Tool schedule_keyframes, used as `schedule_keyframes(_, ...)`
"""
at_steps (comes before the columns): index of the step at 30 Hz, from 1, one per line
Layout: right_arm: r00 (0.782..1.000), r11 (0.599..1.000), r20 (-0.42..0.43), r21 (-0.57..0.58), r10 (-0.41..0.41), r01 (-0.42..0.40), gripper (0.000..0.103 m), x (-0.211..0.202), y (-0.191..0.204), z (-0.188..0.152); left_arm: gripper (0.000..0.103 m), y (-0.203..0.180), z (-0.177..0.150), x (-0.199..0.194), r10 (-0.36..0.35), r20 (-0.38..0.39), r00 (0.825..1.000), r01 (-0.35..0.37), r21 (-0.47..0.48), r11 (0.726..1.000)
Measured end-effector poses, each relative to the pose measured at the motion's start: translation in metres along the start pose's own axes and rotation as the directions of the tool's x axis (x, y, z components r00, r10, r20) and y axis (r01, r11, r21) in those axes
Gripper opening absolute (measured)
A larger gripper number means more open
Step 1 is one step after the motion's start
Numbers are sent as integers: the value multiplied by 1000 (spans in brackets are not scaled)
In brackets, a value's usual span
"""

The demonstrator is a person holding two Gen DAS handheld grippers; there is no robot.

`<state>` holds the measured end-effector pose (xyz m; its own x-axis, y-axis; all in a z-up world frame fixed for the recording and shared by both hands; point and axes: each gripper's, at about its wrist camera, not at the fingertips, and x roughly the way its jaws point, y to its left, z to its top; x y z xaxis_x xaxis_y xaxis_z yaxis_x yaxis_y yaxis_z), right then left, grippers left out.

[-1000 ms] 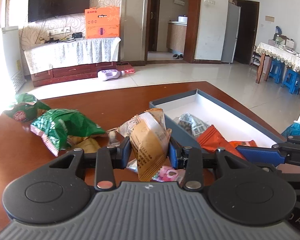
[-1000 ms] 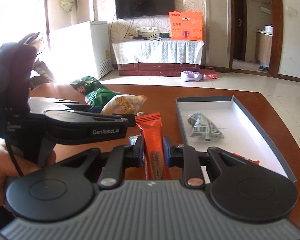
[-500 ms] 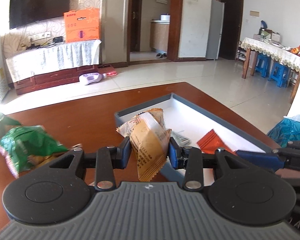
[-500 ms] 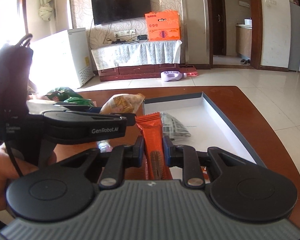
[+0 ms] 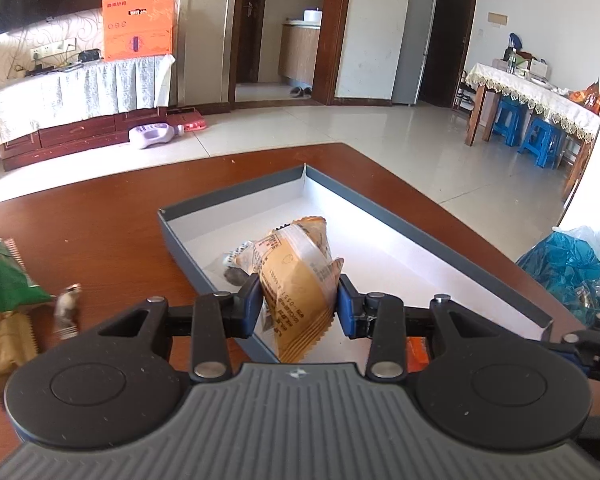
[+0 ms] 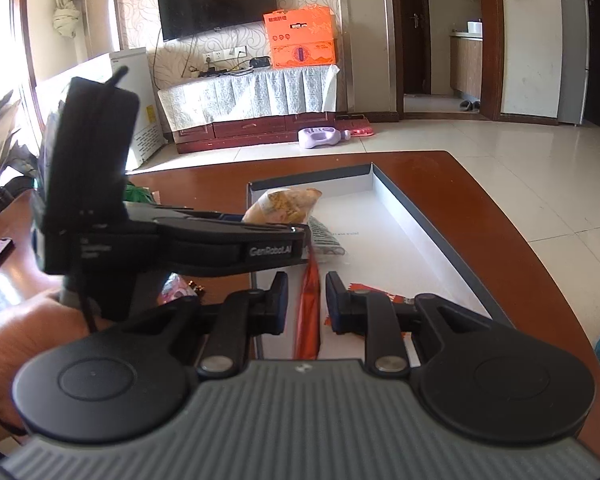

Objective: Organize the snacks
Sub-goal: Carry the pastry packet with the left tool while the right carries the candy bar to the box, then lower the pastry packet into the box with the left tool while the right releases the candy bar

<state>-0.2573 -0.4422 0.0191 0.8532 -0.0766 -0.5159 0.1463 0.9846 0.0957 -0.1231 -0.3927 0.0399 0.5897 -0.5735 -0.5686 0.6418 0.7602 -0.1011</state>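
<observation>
Right now, two snack packets are held over an open gray box (image 5: 420, 236) w/ a white floor, sitting on a brown wooden table (image 5: 100, 216).

Left gripper (image 5: 298, 306): its blue pads pinch a tan snack packet (image 5: 300, 280), which sticks up over the box's near-left corner. In the right wrist view the same packet (image 6: 284, 204) shows just past the left gripper's black body.

Right gripper (image 6: 306, 302): fingers close together around a thin orange packet (image 6: 308, 316) seen edge-on; pads sit just beside it, and contact on each side is hard to confirm. It hangs over the near end of the box.

Inside the box: a gray-and-white packet (image 6: 326, 238) lies near the left wall; another orange wrapper (image 6: 376, 296) lies at the near end, mostly hidden behind the right gripper's fingers. The far half of the box floor is bare. The box's right wall runs close to the table's right edge; the far wall stands well back from the table's far edge.

Left of the box on the table: a green bag (image 5: 4, 276), cut off by the frame; a yellow packet below it; a small blurred wrapper (image 5: 66, 308). A pink item (image 6: 176, 290) is partly hidden. A hand (image 6: 24, 344) shows at lower left.
</observation>
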Motion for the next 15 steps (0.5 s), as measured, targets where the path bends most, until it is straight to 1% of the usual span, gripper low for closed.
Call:
schedule_keyframes(4, 999, 1000, -27, 3, -17, 17, 23, 11, -5, 0, 44, -3, 4, 18, 15, 8, 1000, -15, 26, 1000)
schedule_keyframes(6, 999, 1000, -42, 3, -21, 21, 23, 15, -6, -2, 45, -3, 7, 26, 9, 7, 1000, -9, 26, 1000)
schedule_keyframes(9, 998, 1000, -54, -3, -24, 24, 23, 16, -6, -5, 45, -2, 9, 39, 1, -5, 1000, 0, 19, 1000)
schedule_keyframes(11, 998, 1000, -64, -6, -22, 21, 23, 17, -6, -6, 45, -1, 9, 44, 11, -7, 1000, -11, 23, 1000)
schedule_keyframes(14, 997, 1000, -72, -15, -17, 16, 23, 18, -3, -6, 45, 3, 9, 57, 15, -35, 999, -14, 7, 1000)
schedule_keyframes(15, 997, 1000, -77, -18, -15, 13, 23, 18, -3, -8, 45, 2, 9, 59, 14, -30, 999, -14, 21, 1000)
